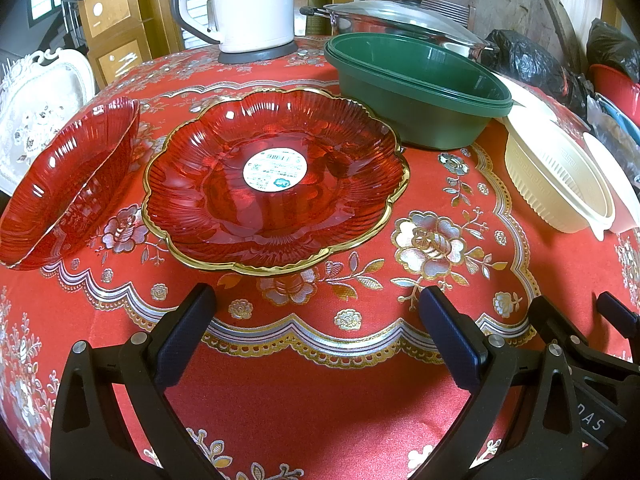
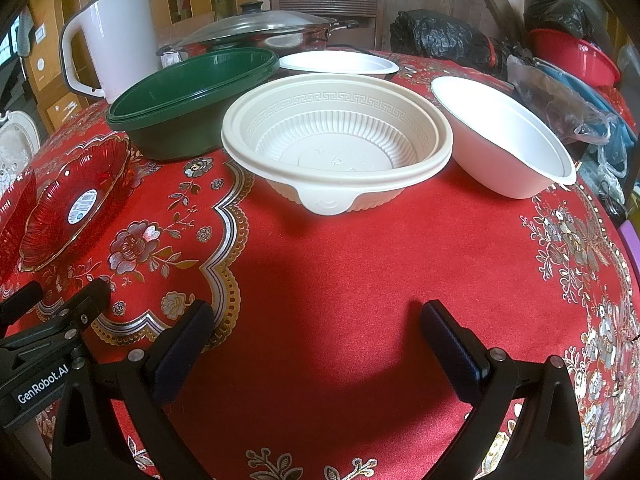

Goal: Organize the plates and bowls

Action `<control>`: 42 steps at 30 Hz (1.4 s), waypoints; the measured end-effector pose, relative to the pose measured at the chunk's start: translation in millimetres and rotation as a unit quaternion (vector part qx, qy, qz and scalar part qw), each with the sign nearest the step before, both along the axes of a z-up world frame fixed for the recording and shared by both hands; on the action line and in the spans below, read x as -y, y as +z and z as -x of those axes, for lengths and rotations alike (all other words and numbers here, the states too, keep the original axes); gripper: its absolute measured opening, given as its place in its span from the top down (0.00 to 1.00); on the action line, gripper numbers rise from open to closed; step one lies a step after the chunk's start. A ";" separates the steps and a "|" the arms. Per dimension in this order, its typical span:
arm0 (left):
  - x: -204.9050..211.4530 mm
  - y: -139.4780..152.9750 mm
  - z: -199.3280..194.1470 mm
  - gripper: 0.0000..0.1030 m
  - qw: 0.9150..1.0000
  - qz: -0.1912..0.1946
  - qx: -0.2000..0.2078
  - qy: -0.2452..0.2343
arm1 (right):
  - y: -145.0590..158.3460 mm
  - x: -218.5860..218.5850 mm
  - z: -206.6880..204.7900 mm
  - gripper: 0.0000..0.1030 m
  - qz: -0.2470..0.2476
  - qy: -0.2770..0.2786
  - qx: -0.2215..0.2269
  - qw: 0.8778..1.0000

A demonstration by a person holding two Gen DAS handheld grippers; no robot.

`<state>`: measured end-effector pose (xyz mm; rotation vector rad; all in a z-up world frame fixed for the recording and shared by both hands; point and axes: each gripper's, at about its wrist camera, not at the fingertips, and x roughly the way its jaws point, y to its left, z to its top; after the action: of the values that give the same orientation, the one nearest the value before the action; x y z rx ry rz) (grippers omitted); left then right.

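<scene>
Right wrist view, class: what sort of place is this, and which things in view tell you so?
Probably a lived-in home dining or storage room. A floral red tablecloth covers the table, a white jug and lidded pan stand at the back, and black bags are piled behind.

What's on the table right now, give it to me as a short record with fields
surface: round table, red floral cloth
red plates: two, one with a sticker, other at its left
green bowl: behind the stickered plate
cream bowl: in front of right gripper
white bowls: one right of cream, one behind it
back: jug, lidded pan
left gripper: open, empty
right gripper: open, empty
</scene>
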<state>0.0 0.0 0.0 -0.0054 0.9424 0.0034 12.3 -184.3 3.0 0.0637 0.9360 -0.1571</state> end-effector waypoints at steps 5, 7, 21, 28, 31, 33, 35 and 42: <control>-0.1 0.0 0.0 0.01 1.000 0.000 0.000 0.000 | -2.1 -2.5 -2.8 0.00 0.000 0.000 0.000 1.000; 0.1 0.1 0.4 0.01 1.000 0.000 0.000 -0.004 | -3.6 -4.2 -4.4 0.00 -0.001 -0.001 0.000 1.000; -16.9 24.8 44.9 0.01 0.999 -0.005 0.017 -0.048 | 36.4 -23.5 28.2 0.00 -0.026 0.029 0.050 0.998; -84.9 60.5 62.9 0.01 0.999 -0.022 0.045 -0.005 | 80.3 -78.2 22.6 0.00 -0.013 0.110 0.086 0.990; -123.3 72.4 58.3 0.01 0.998 -0.024 0.048 0.031 | 96.1 -109.5 6.4 0.00 -0.021 0.162 0.094 0.982; -155.1 79.8 53.6 0.01 0.996 -0.035 0.054 0.064 | 100.6 -127.4 -7.4 0.00 -0.022 0.190 0.090 0.977; -181.7 86.1 49.8 0.01 0.993 -0.041 0.057 0.091 | 105.8 -149.1 -19.6 0.00 -0.032 0.222 0.087 0.971; -267.8 82.8 16.4 0.01 0.984 -0.033 0.034 0.170 | 111.1 -233.7 -70.4 0.00 -0.032 0.309 0.064 0.948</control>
<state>-16.3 267.8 82.9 -0.1048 0.8628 0.3477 82.7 49.4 114.0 -0.1584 0.7928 0.4549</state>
